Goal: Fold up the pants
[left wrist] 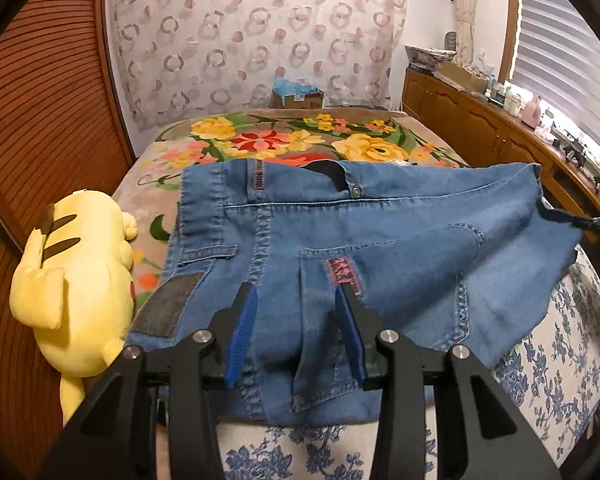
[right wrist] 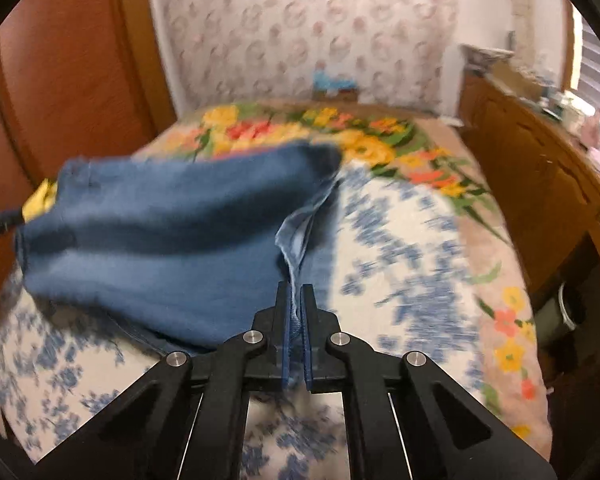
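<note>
flowered blanket [left wrist: 260, 140] on bed, wooden cabinet [left wrist: 460, 120] alongside

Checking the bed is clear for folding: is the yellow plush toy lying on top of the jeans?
No, the yellow plush toy lies beside the jeans, at their left edge.

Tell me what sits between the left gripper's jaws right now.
A bunched fold of the jeans stands between the left gripper jaws, which stand apart around it; whether they pinch it is unclear. Left wrist view shows this.

L wrist: close, tilted down over pants [left wrist: 380, 232] | R wrist: same | shared: bed [right wrist: 400, 240], wall
</note>
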